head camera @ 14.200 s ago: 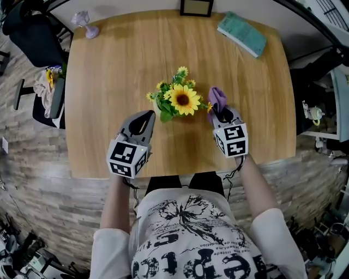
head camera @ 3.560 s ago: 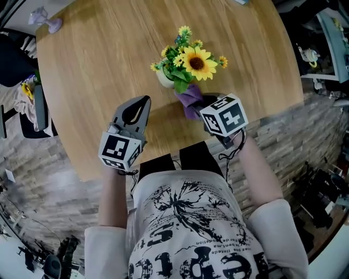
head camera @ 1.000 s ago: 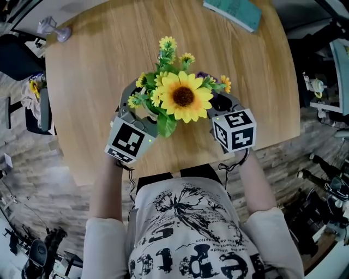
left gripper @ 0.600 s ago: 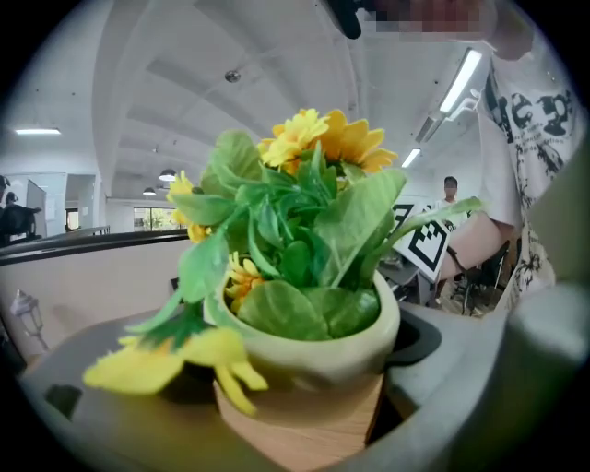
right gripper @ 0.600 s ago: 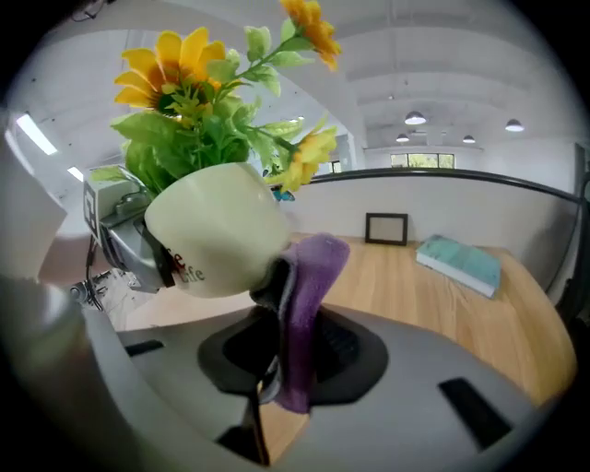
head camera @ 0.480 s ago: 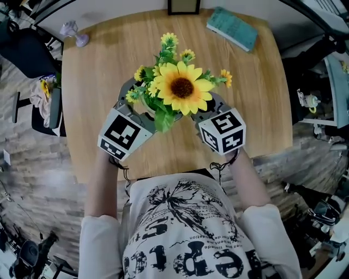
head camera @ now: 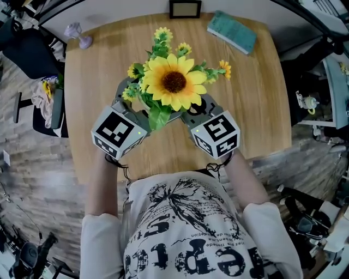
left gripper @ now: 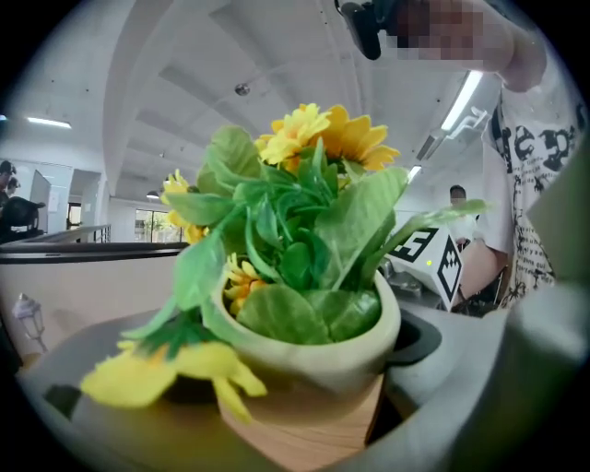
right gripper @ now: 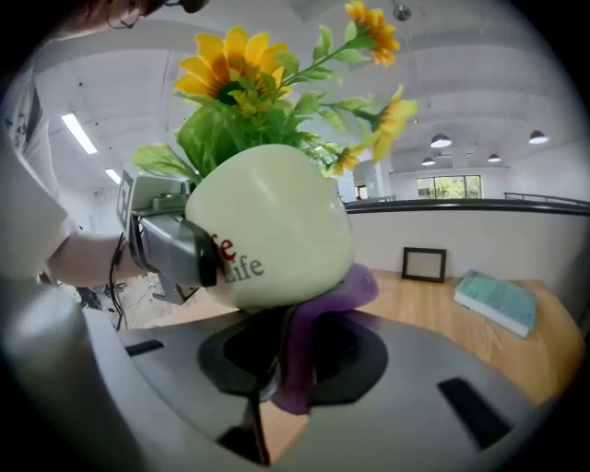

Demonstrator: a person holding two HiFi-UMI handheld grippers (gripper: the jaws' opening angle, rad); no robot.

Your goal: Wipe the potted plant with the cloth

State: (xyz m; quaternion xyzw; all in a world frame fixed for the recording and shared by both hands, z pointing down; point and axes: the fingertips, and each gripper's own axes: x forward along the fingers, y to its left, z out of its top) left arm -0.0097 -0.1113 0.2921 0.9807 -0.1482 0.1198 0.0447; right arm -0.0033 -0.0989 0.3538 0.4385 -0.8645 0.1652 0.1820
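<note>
The potted plant, a big sunflower [head camera: 173,82] with small yellow blooms in a cream pot [right gripper: 267,221], is held up above the wooden table [head camera: 98,71]. My left gripper [head camera: 132,97] is shut on the pot [left gripper: 313,355], whose rim fills the left gripper view. My right gripper [head camera: 197,108] is shut on the purple cloth [right gripper: 309,346], which presses against the pot's lower side. In the head view the flowers hide the pot and the cloth. The left gripper [right gripper: 171,244] shows at the pot's far side in the right gripper view.
A teal book [head camera: 232,31] and a dark picture frame [head camera: 184,8] lie at the table's far edge, a small lilac ornament [head camera: 79,34] at the far left corner. A dark chair [head camera: 32,49] stands left of the table.
Seconds ago the pot stood on the table with the left gripper apart from it. Now the left gripper holds it raised; over the last second both grippers and plant shifted slightly nearer.
</note>
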